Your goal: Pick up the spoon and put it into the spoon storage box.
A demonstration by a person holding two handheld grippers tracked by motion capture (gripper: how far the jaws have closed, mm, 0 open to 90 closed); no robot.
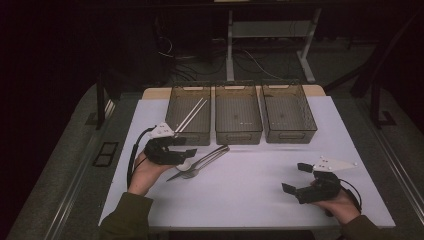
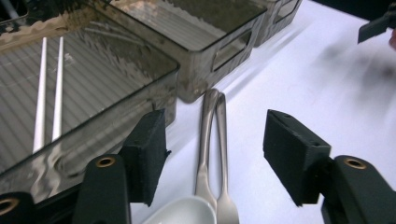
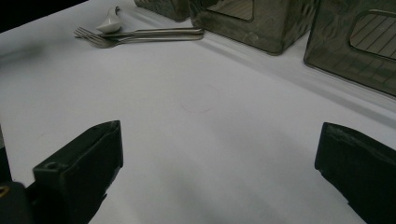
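Where the left tongs [image 1: 184, 146] stand: low over the table, jaws apart and pressing on nothing, one on each side of the metal forks [image 2: 205, 140], apparently lined up to pinch a handle.
Forks: between those jaws, handles pointing away from them, heads beside a white spoon [image 2: 182, 212].
Right tongs [image 1: 297, 178]: jaws wide apart and holding nothing, well clear of the cutlery, likely parked to leave room.
Left bin [image 1: 170, 107]: just beyond the left tongs, holding two white chopsticks [image 1: 192, 114].
Middle bin [image 1: 238, 136]: beyond the fork handles, looks empty.
Right bin [image 1: 290, 136]: beyond the right tongs, looks empty.
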